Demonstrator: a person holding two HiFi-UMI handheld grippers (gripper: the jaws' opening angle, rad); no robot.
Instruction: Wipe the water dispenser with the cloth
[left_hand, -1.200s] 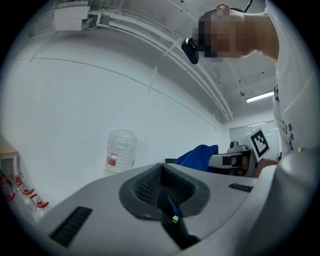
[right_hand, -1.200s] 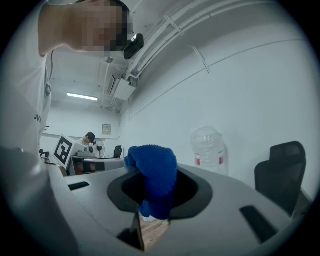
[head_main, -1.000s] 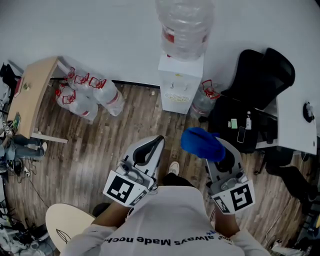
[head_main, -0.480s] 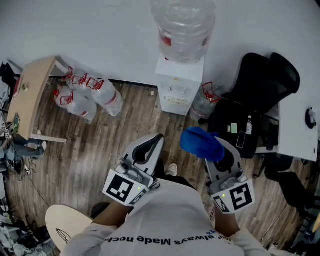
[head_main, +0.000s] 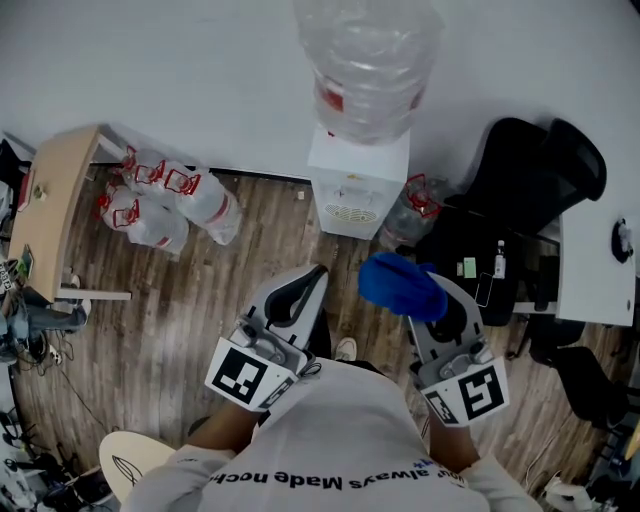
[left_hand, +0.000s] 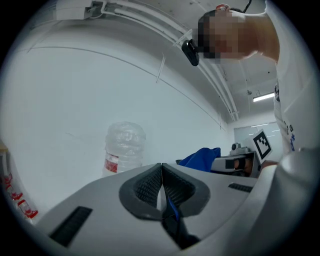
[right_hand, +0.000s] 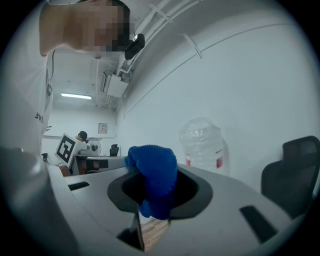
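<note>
The white water dispenser (head_main: 357, 185) stands against the wall with a large clear bottle (head_main: 366, 60) on top. That bottle (left_hand: 123, 148) shows past my left jaws and again, bottle (right_hand: 202, 145), past my right jaws. My right gripper (head_main: 418, 296) is shut on a blue cloth (head_main: 400, 284), which bunches out of the jaws (right_hand: 152, 177). My left gripper (head_main: 304, 288) is shut with nothing in it, its pads (left_hand: 150, 186) pressed together. Both grippers hang well short of the dispenser, above the wooden floor.
Several empty water bottles (head_main: 165, 200) lie on the floor left of the dispenser, beside a wooden table (head_main: 52, 200). A black office chair (head_main: 525, 190) and a white desk (head_main: 598, 250) stand to the right. One more bottle (head_main: 412, 208) leans beside the dispenser.
The dispenser and its bottle have shifted slightly up and left in the head view and look nearer. Both grippers keep their pose and the cloth stays held.
</note>
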